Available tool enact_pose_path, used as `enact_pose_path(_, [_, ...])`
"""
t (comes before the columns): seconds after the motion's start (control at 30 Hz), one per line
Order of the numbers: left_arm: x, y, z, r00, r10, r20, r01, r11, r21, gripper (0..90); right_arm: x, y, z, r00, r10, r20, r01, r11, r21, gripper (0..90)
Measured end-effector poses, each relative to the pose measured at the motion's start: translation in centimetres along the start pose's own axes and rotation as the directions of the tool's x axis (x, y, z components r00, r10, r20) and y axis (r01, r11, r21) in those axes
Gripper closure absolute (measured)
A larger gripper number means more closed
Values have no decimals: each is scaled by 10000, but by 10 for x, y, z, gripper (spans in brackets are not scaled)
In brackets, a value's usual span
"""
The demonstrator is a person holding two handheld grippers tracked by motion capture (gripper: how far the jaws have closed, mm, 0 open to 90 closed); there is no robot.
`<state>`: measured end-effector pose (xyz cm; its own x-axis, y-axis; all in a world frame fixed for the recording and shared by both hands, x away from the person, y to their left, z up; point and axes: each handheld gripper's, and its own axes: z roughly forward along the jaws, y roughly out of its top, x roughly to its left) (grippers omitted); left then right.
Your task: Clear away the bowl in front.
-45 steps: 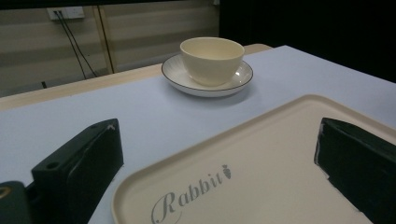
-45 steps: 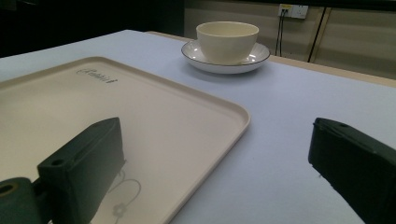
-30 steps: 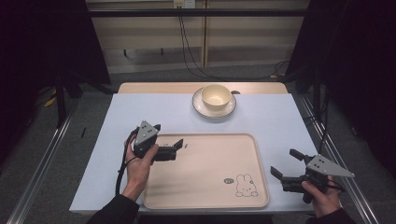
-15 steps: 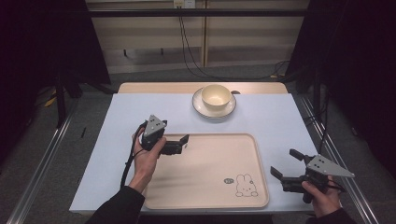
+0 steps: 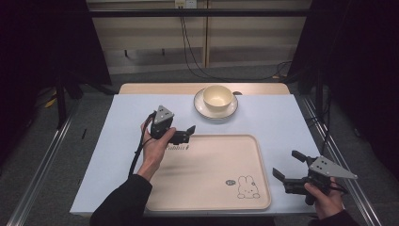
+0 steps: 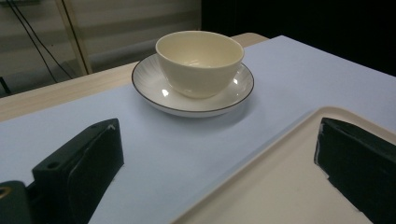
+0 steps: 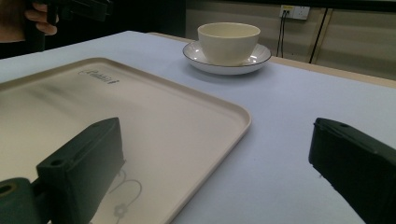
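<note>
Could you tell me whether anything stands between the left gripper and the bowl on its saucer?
Nothing visible does. The left gripper, jaws open, points at the bowl on its saucer across bare blue table; only the tray corner lies under its right jaw.

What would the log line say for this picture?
left gripper: open, aimed at bowl on saucer | right gripper: open, beside tray | tray: bare

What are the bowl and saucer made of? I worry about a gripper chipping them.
The bowl looks like glazed cream ceramic, with soft highlights inside. The saucer seems glazed ceramic too, glossy with bright reflections and a thin dark rim line. Neither is certain.
</note>
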<state>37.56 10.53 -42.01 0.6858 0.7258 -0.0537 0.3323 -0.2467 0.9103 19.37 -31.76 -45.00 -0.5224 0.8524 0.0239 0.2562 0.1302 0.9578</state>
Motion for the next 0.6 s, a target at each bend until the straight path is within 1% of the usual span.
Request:
enact_pose_path(0.1, [1, 6, 10, 10000, 15, 2, -15, 10000, -15, 14, 0, 0, 0, 10000, 2, -1, -2, 10000, 7, 28])
enact_pose_path(0.13, [2, 8, 13, 10000, 12, -7, -12, 10000, 45, 14, 0, 0, 0, 10000, -6, -42, 6, 10000, 0, 27])
enact_pose_path(0.17, [2, 8, 13, 10000, 12, -7, -12, 10000, 45, 17, 0, 0, 0, 10000, -6, -42, 6, 10000, 0, 27])
enact_pose_path(0.2, [3, 10, 17, 10000, 58, 43, -58, 10000, 22, 21, 0, 0, 0, 10000, 11, -31, -12, 10000, -7, 27])
enact_pose_path(0.23, [3, 13, 21, 10000, -74, 54, 74, 10000, 36, 20, 0, 0, 0, 10000, 28, -9, -28, 10000, -7, 27])
enact_pose_path(0.27, [4, 15, 24, 10000, -2, 49, 1, 9999, 130, 20, 0, 0, 0, 10000, 28, -9, -28, 10000, -7, 27])
enact_pose_path(0.3, [5, 19, 32, 10000, -17, -35, 17, 9999, 118, 24, 0, 0, 0, 10000, 43, -5, -43, 10000, -14, 27])
enact_pose_path(0.37, [5, 23, 41, 10000, 56, 25, -57, 9998, 185, 23, 0, 0, 0, 10000, 24, -17, -24, 10000, -16, 27])
enact_pose_path(0.4, [6, 25, 45, 9999, 156, 35, -156, 9996, 241, 23, 0, 0, 0, 10000, 26, 4, -26, 10000, -24, 27])
enact_pose_path(0.43, [6, 27, 48, 9994, 336, -9, -335, 9986, 413, 21, 0, 0, 0, 10000, 27, 16, -27, 10000, -24, 27])
enact_pose_path(0.47, [6, 27, 48, 9994, 336, -9, -335, 9986, 413, 21, 0, 0, 0, 10000, 27, 16, -27, 10000, -24, 27])
enact_pose_path(0.5, [7, 30, 56, 9993, 355, 82, -358, 9989, 318, 20, 0, 0, 0, 10000, 52, -4, -52, 10000, -23, 27])
enact_pose_path(0.53, [7, 30, 56, 9993, 355, 82, -358, 9989, 318, 21, 0, 0, 0, 10000, 51, 4, -51, 10000, -28, 27])
enact_pose_path(0.57, [8, 33, 63, 9996, 253, 99, -255, 9994, 225, 25, 0, 0, 0, 10000, 57, -16, -57, 10000, -20, 27])
enact_pose_path(0.6, [8, 33, 63, 9996, 253, 99, -255, 9994, 225, 24, 0, 0, 0, 10000, 57, -11, -57, 10000, -17, 27])
